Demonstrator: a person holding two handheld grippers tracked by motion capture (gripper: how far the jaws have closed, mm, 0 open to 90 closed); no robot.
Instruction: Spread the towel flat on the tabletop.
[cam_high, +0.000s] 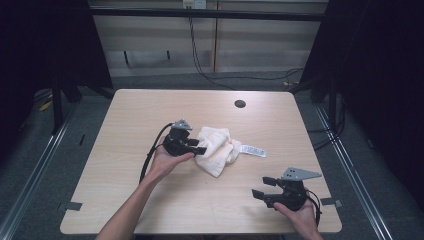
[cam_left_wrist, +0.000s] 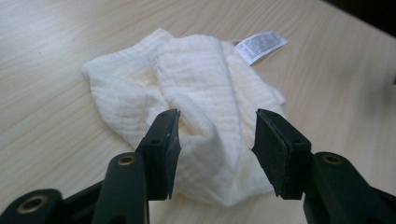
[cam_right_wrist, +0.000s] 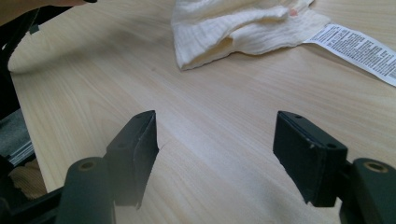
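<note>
Straddling a crumpled cloth (cam_left_wrist: 196, 107) on the table (cam_high: 150, 200), left hand-held gripper (cam_left_wrist: 217, 140) stood open, pads not pressing, right hand-held gripper (cam_right_wrist: 215, 144) open over bare wood.

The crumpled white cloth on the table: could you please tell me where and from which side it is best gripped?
Probably the raised fold running along the middle of the white cloth, approached from the cloth's left edge, where the left tongs already stand open astride it. That ridge stands proud of the table, so the pads could likely close on it without scraping wood. The care label end lies flatter.
</note>
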